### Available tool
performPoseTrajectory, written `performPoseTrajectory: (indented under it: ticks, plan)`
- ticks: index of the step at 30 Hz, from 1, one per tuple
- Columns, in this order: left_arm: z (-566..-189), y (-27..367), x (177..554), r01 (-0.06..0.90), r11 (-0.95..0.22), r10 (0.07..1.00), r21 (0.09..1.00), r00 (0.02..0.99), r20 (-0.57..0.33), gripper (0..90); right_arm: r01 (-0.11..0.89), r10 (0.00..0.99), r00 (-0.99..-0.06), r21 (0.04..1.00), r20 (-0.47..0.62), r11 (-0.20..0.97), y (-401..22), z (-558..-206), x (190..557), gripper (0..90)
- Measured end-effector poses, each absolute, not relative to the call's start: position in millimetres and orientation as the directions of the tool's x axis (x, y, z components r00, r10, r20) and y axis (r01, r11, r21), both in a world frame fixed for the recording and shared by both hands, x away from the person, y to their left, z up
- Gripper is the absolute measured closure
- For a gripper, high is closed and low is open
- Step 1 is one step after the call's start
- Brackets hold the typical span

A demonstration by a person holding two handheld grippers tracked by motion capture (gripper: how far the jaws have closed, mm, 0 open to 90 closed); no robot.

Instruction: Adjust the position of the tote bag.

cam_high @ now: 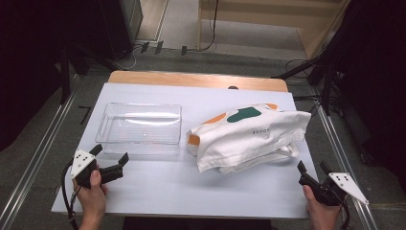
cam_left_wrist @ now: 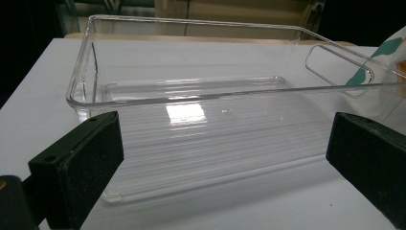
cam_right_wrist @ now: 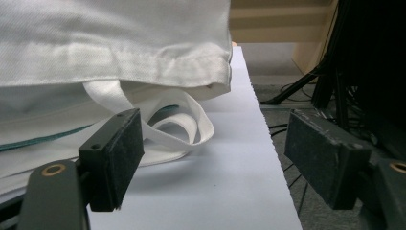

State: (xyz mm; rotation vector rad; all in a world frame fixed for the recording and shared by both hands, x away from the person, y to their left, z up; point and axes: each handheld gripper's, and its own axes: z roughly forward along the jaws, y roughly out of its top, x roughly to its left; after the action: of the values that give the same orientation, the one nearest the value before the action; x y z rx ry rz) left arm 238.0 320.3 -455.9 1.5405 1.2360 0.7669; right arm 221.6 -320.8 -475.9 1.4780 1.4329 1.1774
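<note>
Two handheld grippers sit at the near edge of a white-covered table. Left gripper, jaws spread wide and holding nothing, faces a clear, empty plastic bin just beyond it. Right gripper, jaws also apart and empty, rests near the table's right corner, beside a folded white tote bag with green and orange patches, its handle loop lying near the jaws.
</note>
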Motion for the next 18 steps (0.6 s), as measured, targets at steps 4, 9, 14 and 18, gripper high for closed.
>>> performPoseTrajectory:
  ticks: [4, 9, 14, 18]
  plan:
    - [-455, 320, 237, 0.336, -0.002, 0.954, 0.942, 0.282, -0.099, 0.0, 0.3, 0.989, -0.057, 0.947, 0.135, -0.111, -322, -476, 222, 23.7]
    - [-452, 317, 234, 0.329, -0.011, 0.955, 0.944, 0.283, -0.088, 0.0, 0.302, 0.99, -0.075, 0.949, 0.123, -0.095, -321, -473, 222, 28.0]
    - [-440, 307, 224, 0.313, -0.032, 0.955, 0.949, 0.291, -0.064, 0.0, 0.315, 0.986, -0.068, 0.941, 0.152, -0.123, -322, -467, 225, 32.0]
    - [-429, 299, 219, 0.295, -0.023, 0.943, 0.955, 0.324, -0.077, 0.0, 0.32, 0.985, -0.078, 0.94, 0.154, -0.122, -321, -462, 225, 33.9]
